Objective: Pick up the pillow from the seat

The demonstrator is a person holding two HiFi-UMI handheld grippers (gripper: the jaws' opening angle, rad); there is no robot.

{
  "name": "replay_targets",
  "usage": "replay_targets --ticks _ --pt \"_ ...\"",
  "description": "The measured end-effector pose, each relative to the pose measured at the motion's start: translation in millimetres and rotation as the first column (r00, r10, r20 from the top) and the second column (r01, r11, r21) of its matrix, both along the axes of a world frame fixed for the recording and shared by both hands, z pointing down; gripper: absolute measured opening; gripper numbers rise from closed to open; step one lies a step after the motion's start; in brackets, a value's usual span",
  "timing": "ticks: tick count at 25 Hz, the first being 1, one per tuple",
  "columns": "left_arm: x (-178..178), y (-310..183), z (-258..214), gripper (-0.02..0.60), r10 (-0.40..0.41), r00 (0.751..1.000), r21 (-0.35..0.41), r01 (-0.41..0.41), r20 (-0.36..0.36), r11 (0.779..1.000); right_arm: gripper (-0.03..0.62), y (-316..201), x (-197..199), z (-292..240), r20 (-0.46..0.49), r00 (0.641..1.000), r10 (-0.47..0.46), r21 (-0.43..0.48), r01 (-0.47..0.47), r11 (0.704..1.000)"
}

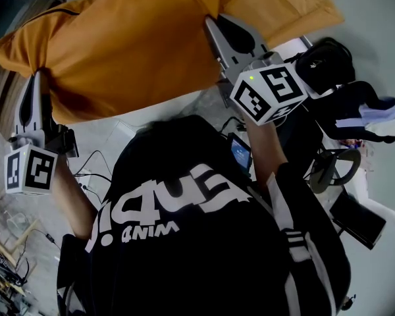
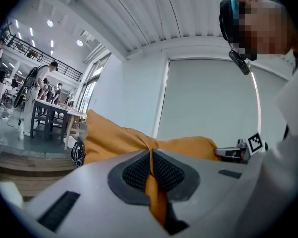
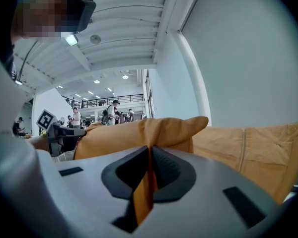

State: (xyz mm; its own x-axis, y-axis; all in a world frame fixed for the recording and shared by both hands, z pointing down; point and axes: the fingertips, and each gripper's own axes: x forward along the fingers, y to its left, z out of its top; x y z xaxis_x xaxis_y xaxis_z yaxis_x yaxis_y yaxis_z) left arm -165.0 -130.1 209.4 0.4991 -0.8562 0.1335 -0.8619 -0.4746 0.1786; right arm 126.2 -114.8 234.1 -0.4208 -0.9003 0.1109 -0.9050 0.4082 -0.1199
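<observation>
An orange pillow (image 1: pixel 138 45) hung close by the tan seat (image 1: pixel 289 5), with the left gripper (image 1: pixel 38 78) and right gripper (image 1: pixel 214 24) each clamped on a thin fold at opposite ends. With so little cloth caught, its weight might have pulled one fold free, dropping that end.

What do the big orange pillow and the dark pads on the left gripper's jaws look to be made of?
Orange pillow: woven cloth with a matte finish, perhaps cotton or similar. It creases and bunches softly where the jaws pinch it, and shows no shine. Dark pads on the grey left gripper: probably rubber or soft plastic, matte, with a fine dotted grip texture.
</observation>
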Motion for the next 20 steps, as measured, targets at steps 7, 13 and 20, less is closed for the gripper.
replay_targets --ticks 7,13,20 --pt "1.5 -0.5 -0.3 0.018 0.003 1.0 -0.005 -0.003 0.003 1.0 0.044 -0.5 1.0 1.7 0.004 1.0 0.001 -0.009 -0.001 1.0" --pt "2.5 -1.6 -1.5 0.018 -0.003 1.0 -0.011 0.003 0.009 1.0 0.044 -1.6 2.3 3.3 0.004 1.0 0.0 -0.013 0.0 1.0" --pt "1.2 -2.9 5.7 0.018 0.004 1.0 -0.021 -0.004 -0.013 1.0 0.044 -3.9 1.8 6.3 0.003 1.0 -0.001 -0.017 0.001 1.0"
